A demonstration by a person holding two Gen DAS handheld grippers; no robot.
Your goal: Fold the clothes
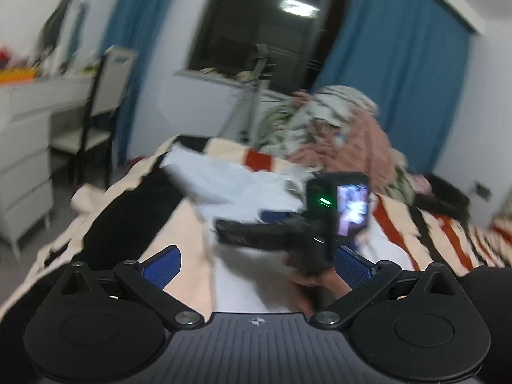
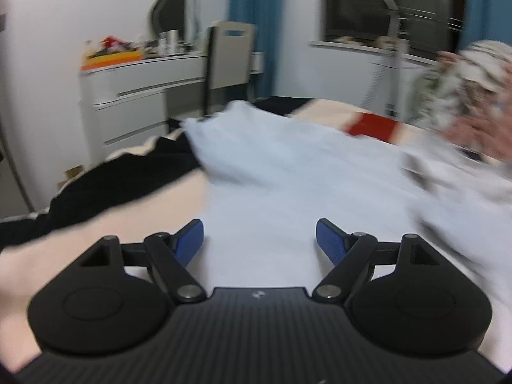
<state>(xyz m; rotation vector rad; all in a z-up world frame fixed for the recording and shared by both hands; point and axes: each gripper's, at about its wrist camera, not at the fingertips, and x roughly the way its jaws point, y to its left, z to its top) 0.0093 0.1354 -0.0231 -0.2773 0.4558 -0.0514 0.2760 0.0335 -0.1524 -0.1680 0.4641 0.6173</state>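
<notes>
A: What does the left gripper (image 1: 257,267) look like?
B: Black ribbed body, round discs at 7 and 5 o'clock, silver pivot screws, blue textured fingers (image 1: 163,267), a small crosshair mark at centre.
A: And the right gripper (image 2: 260,243)?
B: Same build. From the left wrist it carries a black camera block with a green light and a lit screen.

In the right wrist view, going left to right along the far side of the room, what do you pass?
White drawer dresser → grey-backed chair → blue curtain → dark window → heap of unfolded pink and patterned clothes.
</notes>
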